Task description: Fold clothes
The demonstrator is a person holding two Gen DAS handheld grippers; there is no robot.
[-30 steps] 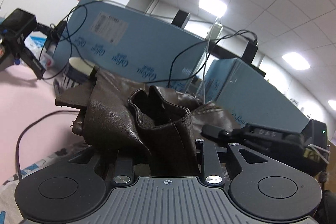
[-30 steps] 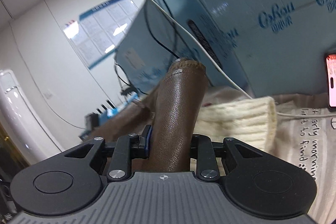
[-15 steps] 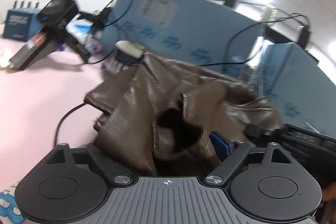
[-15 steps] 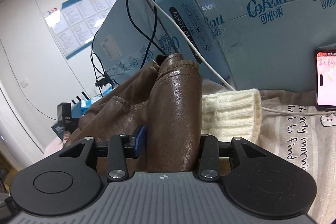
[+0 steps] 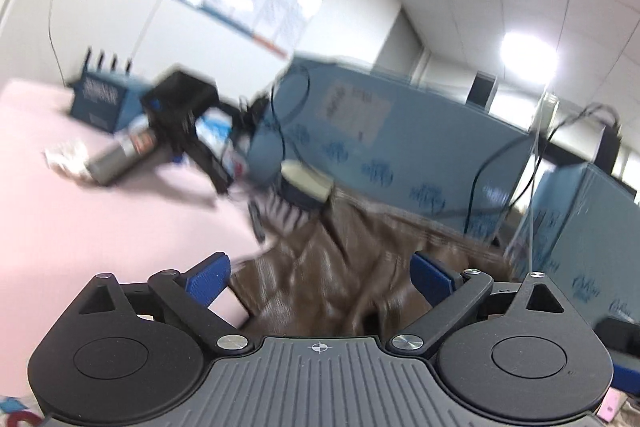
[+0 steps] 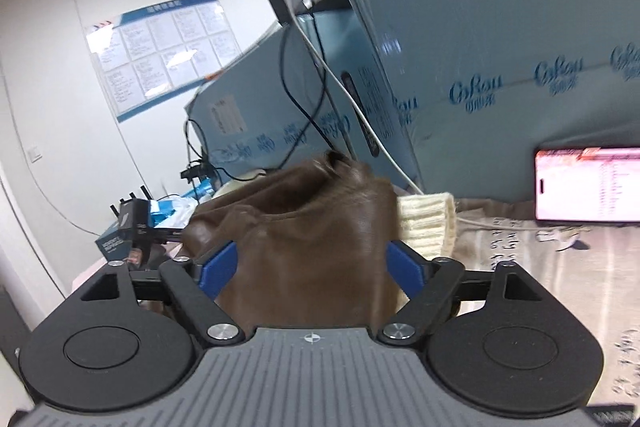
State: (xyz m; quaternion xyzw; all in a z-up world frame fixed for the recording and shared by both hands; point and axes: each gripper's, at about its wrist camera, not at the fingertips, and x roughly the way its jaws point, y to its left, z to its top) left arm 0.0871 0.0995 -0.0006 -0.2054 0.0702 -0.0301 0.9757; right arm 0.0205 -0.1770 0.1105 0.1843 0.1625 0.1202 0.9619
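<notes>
A brown leather garment (image 5: 340, 279) lies crumpled between the spread blue pads of my left gripper (image 5: 320, 277), which is open; the view is blurred. In the right wrist view the same brown leather (image 6: 312, 251) bulges up between the blue pads of my right gripper (image 6: 310, 263), whose jaws stand wide open around it. A cream knitted piece (image 6: 428, 223) lies just right of the leather on printed beige fabric (image 6: 560, 267).
Blue cartons (image 6: 500, 75) with cables stand behind the clothes. A lit phone (image 6: 588, 185) leans against a carton at right. A pink surface (image 5: 100, 219) holds a black camera device (image 5: 176, 123) and a blue box (image 5: 104, 99) at left.
Both grippers have opened and let go of the brown leather. The left gripper swung left and tilted up; the leather has slumped lower between its pads.
</notes>
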